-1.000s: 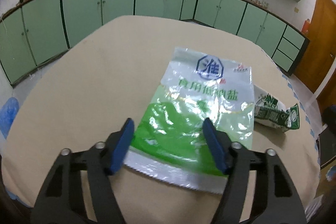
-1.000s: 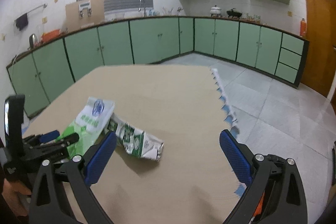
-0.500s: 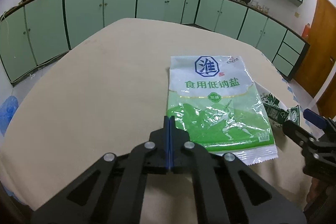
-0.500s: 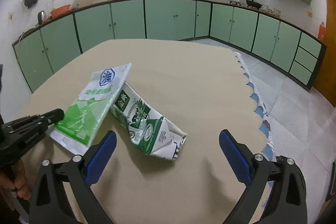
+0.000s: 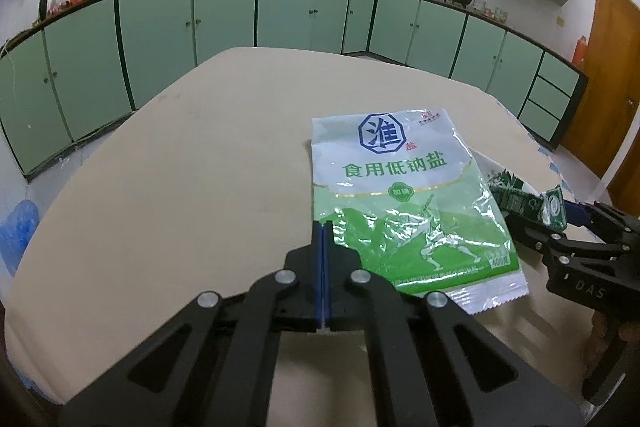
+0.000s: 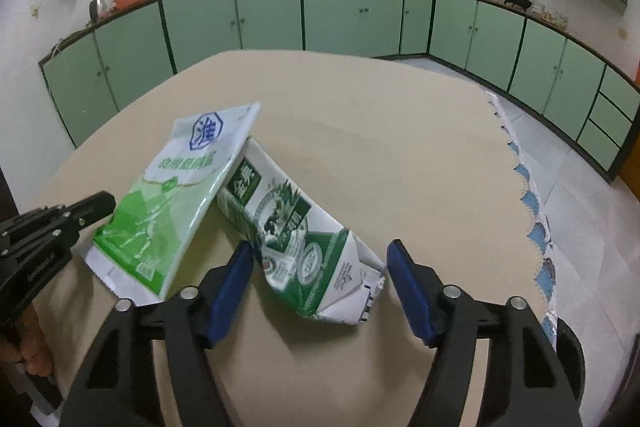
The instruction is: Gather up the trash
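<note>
A green and white salt bag [image 5: 400,195] lies flat on the beige table [image 5: 200,167]; it also shows in the right wrist view [image 6: 176,199]. A crushed green and white milk carton [image 6: 304,231] lies beside it, partly under the bag's edge; its end shows in the left wrist view [image 5: 532,203]. My left gripper [image 5: 322,227] is shut and empty, its tips at the bag's left edge. My right gripper [image 6: 320,263] is open, its fingers on either side of the carton's near end.
The table [image 6: 400,147] has a scalloped cloth edge [image 6: 536,223] on the right, with tiled floor beyond. Green cabinets [image 6: 340,15] line the walls. A blue bag [image 5: 20,227] sits on the floor at the left.
My left gripper closed with nothing in it and drew back to the bag's left edge. My right gripper moved forward and narrowed around the carton's near end.
</note>
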Demonstrator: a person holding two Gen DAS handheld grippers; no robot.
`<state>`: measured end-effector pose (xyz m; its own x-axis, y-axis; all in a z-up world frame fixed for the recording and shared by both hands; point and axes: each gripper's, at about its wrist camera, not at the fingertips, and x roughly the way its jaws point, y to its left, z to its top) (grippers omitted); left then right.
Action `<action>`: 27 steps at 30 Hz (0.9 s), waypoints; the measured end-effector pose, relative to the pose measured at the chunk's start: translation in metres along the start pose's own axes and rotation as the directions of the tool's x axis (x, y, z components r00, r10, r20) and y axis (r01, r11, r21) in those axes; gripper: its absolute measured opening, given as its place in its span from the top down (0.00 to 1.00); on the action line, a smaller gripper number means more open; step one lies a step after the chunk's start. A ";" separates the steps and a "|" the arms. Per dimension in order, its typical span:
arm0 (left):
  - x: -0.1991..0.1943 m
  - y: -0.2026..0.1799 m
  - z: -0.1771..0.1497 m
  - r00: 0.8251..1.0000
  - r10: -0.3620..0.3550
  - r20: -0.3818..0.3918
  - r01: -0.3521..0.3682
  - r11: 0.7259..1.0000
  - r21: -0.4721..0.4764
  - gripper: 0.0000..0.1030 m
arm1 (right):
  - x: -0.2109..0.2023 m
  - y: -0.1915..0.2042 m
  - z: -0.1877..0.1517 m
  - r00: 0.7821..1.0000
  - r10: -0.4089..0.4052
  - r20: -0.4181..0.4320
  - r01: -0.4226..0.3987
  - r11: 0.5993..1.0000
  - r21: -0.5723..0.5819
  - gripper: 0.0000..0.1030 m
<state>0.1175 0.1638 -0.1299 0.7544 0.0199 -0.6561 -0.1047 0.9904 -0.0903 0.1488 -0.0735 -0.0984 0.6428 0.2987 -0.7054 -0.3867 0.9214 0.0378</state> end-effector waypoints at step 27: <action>0.005 -0.017 -0.005 0.998 -0.016 -0.065 0.019 0.999 0.045 0.29 | -0.032 -0.031 -0.033 0.992 -0.122 0.025 0.117 0.980 0.160 0.26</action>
<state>0.1199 0.1466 -0.1360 0.7122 -0.0053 -0.7020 -0.0610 0.9957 -0.0693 0.1188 -0.1196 -0.1004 0.7017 0.1900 -0.6867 -0.1985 0.9778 0.0677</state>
